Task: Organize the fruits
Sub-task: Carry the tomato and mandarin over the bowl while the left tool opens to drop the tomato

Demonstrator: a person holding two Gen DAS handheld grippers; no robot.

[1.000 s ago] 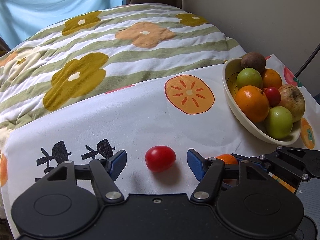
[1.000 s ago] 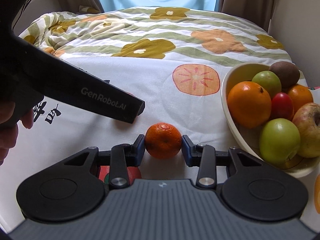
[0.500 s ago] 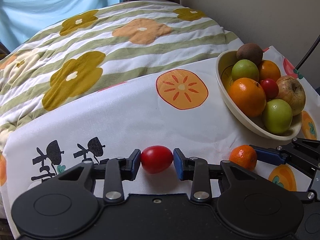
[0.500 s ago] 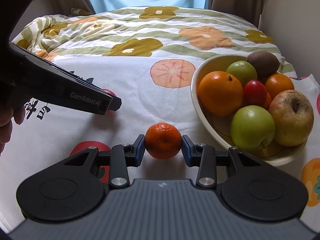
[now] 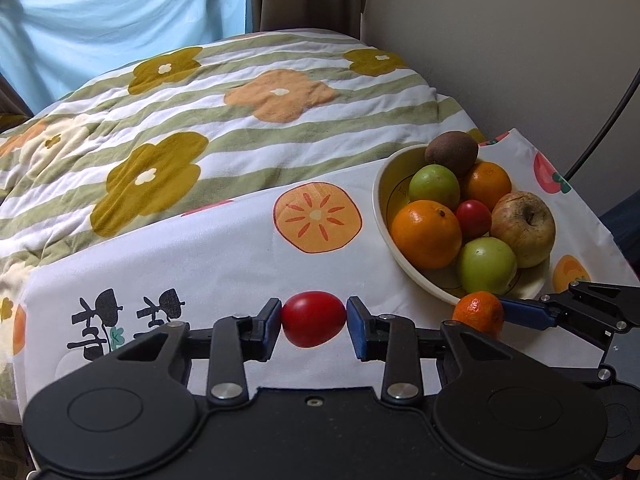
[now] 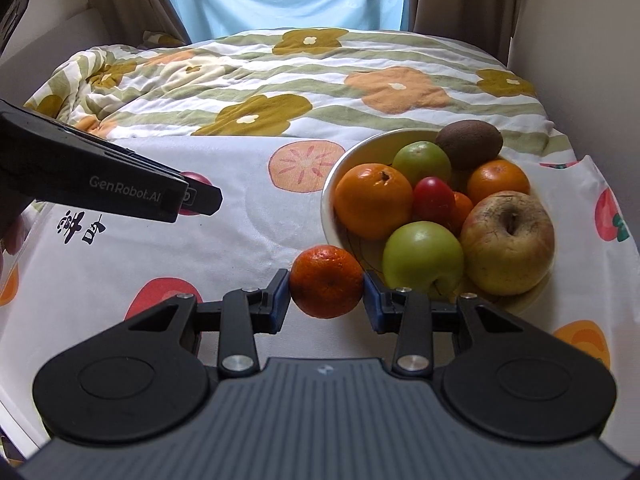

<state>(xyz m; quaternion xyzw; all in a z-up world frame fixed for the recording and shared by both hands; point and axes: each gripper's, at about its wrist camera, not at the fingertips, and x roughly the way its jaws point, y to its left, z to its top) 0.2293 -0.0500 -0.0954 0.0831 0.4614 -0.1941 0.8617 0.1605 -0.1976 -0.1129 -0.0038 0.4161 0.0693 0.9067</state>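
Observation:
My left gripper (image 5: 313,324) is shut on a red tomato (image 5: 313,323) and holds it above the white cloth, left of the bowl. My right gripper (image 6: 326,287) is shut on a small mandarin (image 6: 326,286) beside the bowl's near left rim; the mandarin also shows in the left wrist view (image 5: 478,313). The cream bowl (image 6: 332,184) holds an orange, two green apples, a yellow-red apple, a kiwi, a red tomato and more oranges. It also shows in the left wrist view (image 5: 382,196). The left gripper's body (image 6: 100,184) shows at left in the right wrist view.
A white cloth printed with fruit (image 5: 200,248) covers the table. Behind it lies a green-striped flowered quilt (image 5: 200,120) on a bed. A wall (image 5: 500,40) stands to the right, with a black cable (image 5: 604,124). Blue and brown curtains hang at the back.
Left gripper closed on the red tomato and lifted it. Right gripper carried the mandarin rightward to the bowl's near rim. Both views rose and drew closer to the bowl.

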